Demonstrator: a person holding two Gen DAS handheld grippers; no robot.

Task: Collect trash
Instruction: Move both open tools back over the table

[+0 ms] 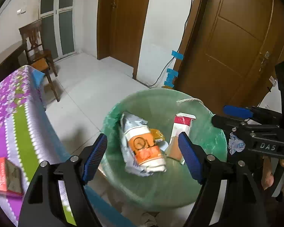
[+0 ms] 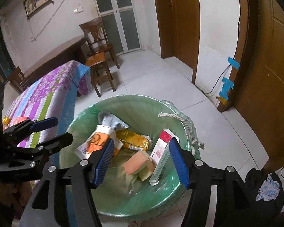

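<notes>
Both hand-held grippers, left [image 1: 142,158] and right [image 2: 141,162], hang released and empty above the lined bin [image 2: 85,113]; orange-white pouch [image 1: 143,147], gold packet [image 2: 134,139], boxes inside. Red box [image 1: 4,176] remains on the surface [image 1: 26,132]. Risk: snagging the green liner when leaving, tipping the bin.

My left gripper [image 1: 143,154] and right gripper [image 2: 141,162] are black frames with silver screws, ribbed blue fingers [image 1: 94,158], "DAS" lettering.
</notes>
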